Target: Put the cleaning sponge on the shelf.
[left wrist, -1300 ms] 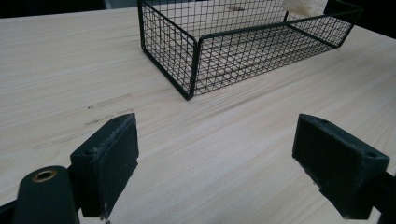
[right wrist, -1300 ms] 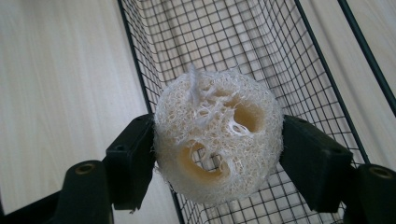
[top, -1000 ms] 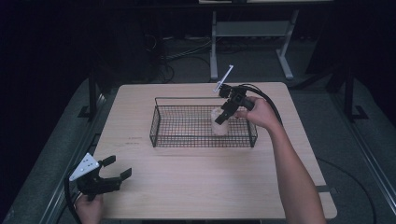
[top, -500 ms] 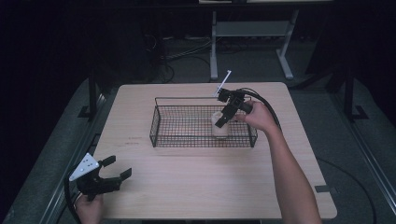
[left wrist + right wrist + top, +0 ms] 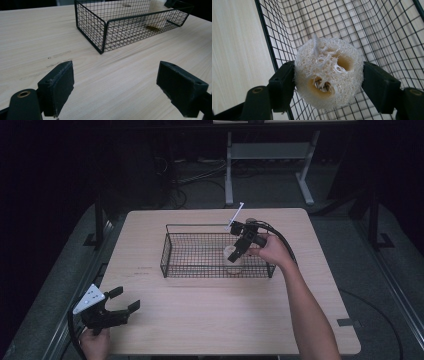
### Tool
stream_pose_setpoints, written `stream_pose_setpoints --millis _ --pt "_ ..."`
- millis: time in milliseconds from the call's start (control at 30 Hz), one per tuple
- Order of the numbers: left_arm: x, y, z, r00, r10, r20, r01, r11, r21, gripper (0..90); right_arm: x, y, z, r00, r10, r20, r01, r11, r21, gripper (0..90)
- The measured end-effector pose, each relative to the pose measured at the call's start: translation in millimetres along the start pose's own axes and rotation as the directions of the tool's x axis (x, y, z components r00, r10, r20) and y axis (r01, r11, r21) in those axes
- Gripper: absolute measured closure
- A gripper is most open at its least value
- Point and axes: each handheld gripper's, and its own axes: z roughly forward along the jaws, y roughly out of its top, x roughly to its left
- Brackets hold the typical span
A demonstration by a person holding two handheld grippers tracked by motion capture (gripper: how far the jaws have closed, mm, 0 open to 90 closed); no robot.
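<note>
A pale, round loofah piece (image 5: 328,75) with holes through it sits squeezed between both pads of my right gripper (image 5: 329,86), which is shut on it. In the high view that gripper (image 5: 234,254) points down inside the right part of a black wire basket (image 5: 165,252), with the loofah (image 5: 233,258) low near the basket floor. Whether it touches the floor I cannot tell. My left gripper (image 5: 125,307) rests open near the table's front left corner. Its jaws (image 5: 117,85) stand wide apart over bare wood, facing the basket (image 5: 105,35) and the loofah (image 5: 156,15) behind the mesh.
The basket stands at the middle back of the light wooden table (image 5: 200,320). Beyond the far edge a white-legged stand (image 5: 270,155) and cables lie on the dark floor. A bit of tape (image 5: 348,322) marks the table's front right.
My right gripper has sunk a little deeper into the basket with the loofah in it. The left gripper has stayed where it was.
</note>
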Motion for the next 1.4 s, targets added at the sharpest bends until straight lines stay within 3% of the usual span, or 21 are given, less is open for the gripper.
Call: stream_pose_setpoints --millis 400,733,933,1400 --pt "-0.5 0.0 0.3 1.0 -0.004 0.0 0.004 1.0 0.0 13.9 -6.3 -5.3 7.3 0.9996 0.027 -0.002 -0.027 0.999 -0.021 29.1" --pt "0.3 -0.2 0.5 1.0 -0.005 0.0 0.005 1.0 0.0 13.9 -5.4 -4.7 6.9 0.9997 0.022 -0.011 -0.022 1.0 -0.019 27.7" --pt "-0.6 -0.2 2.3 1.0 -0.002 0.002 0.002 1.0 0.006 13.9 -4.2 -4.6 4.4 0.9995 0.022 -0.023 -0.023 1.0 -0.022 25.3" --pt "-0.8 -0.2 2.5 1.0 0.001 0.005 -0.001 1.0 0.008 13.9 2.0 -7.2 -12.9 0.9998 0.017 0.014 -0.016 0.998 -0.058 23.2"
